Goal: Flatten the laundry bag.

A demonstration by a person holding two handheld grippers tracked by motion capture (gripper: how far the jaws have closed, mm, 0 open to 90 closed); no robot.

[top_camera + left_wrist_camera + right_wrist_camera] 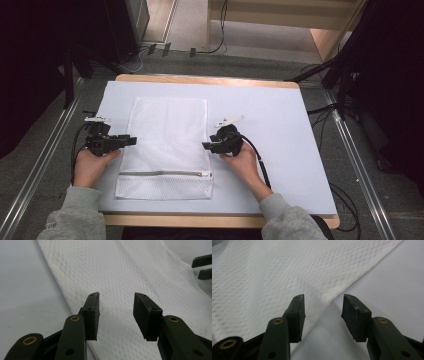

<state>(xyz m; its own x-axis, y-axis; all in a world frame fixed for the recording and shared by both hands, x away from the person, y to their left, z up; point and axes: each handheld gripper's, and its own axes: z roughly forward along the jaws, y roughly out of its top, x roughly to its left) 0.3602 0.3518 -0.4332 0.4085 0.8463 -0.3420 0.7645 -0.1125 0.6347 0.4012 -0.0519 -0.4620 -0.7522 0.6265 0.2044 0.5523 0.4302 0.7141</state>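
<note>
White mesh laundry bag [167, 145] — rectangular, fine diamond-weave netting, zipper [165, 174] across its near end — lies flat on the pale sheet covering the table [280, 120], left of centre. Left gripper [131, 140] sits at the bag's left edge, jaws apart, nothing between the pads; mesh lies under them. Right gripper [206, 146] at the right edge — jaws likewise apart, straddling the bag's border without pinching it.

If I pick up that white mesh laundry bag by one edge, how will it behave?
The mesh laundry bag will probably flop and drape, since it lies flat, thin and softly creased. It is likely very light, being open netting. The zipper end may hang lowest, as its only solid part.
</note>
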